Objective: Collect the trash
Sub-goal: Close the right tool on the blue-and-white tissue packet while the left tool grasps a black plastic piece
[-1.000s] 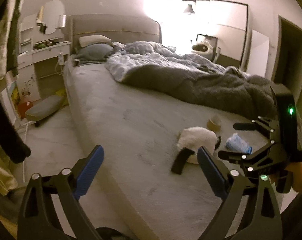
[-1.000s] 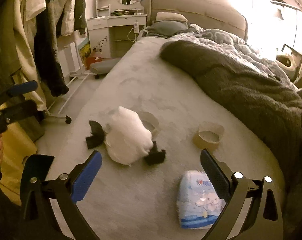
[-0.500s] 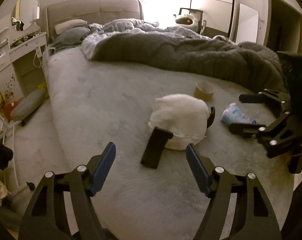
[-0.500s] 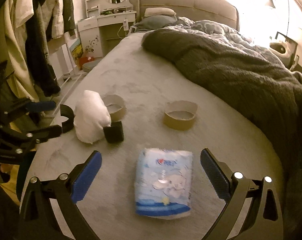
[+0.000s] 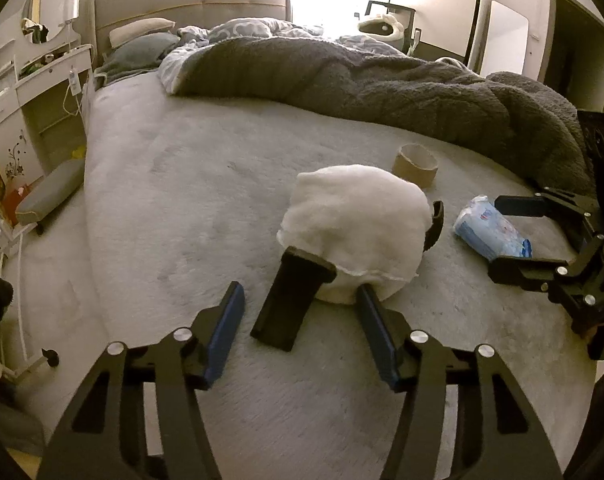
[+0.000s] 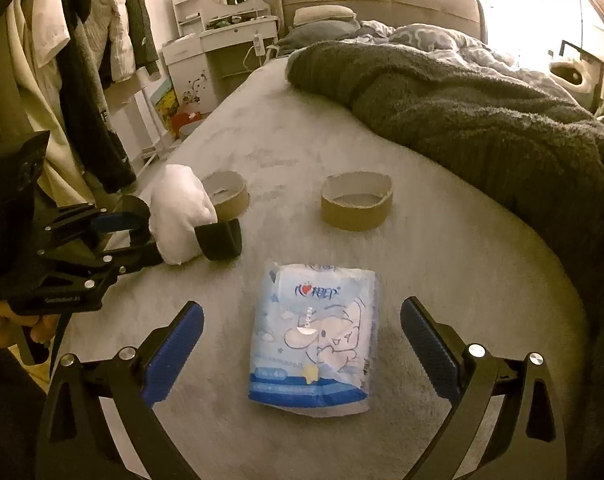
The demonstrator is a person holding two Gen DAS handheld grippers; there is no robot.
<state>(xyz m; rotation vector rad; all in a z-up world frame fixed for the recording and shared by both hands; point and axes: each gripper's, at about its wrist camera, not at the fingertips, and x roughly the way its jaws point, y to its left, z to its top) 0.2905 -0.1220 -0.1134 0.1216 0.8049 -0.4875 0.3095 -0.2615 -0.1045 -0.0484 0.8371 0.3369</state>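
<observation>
Moved in closer over the grey bed (image 5: 149, 208) than a second ago, left gripper (image 5: 299, 322) open around the black strap (image 5: 291, 298) of the white bundle (image 5: 358, 220), right gripper (image 6: 302, 344) open, straddling the blue tissue pack (image 6: 316, 336); nothing yet grasped.

Blue tissue pack (image 6: 314, 340) lies flat near two cardboard rings (image 6: 356, 200), apparently empty.

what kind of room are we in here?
A home bedroom, most likely: a bed with a padded headboard, a rumpled grey blanket across it, a white vanity desk with a round mirror beside it, and clothes hanging nearby.
</observation>
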